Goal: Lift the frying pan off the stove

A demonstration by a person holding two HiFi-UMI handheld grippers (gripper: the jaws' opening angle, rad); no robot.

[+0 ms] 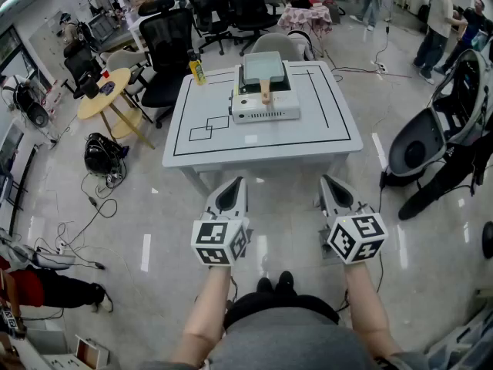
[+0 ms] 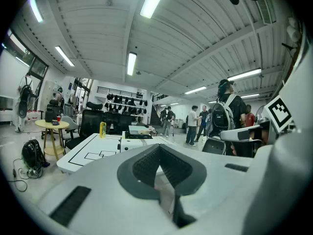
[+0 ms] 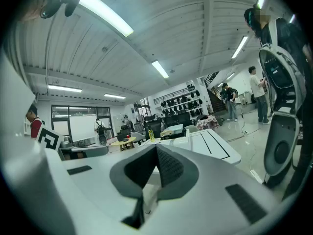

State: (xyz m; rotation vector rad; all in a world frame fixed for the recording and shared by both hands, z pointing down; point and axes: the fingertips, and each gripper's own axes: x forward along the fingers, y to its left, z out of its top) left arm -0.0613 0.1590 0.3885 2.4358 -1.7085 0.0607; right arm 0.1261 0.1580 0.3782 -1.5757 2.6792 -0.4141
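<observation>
Two closed hand-held grippers, distant frying pan hiding stove top

The square, pale grey-green frying pan sits flat on the low white stove, wooden handle pointing toward the table's near edge, midway along its far half.

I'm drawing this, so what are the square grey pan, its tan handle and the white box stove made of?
Square grey pan: probably metal, dull matte coating, no shine. Its tan handle: likely wood, by its colour. White box stove: smooth painted metal or plastic; can't tell which.
</observation>
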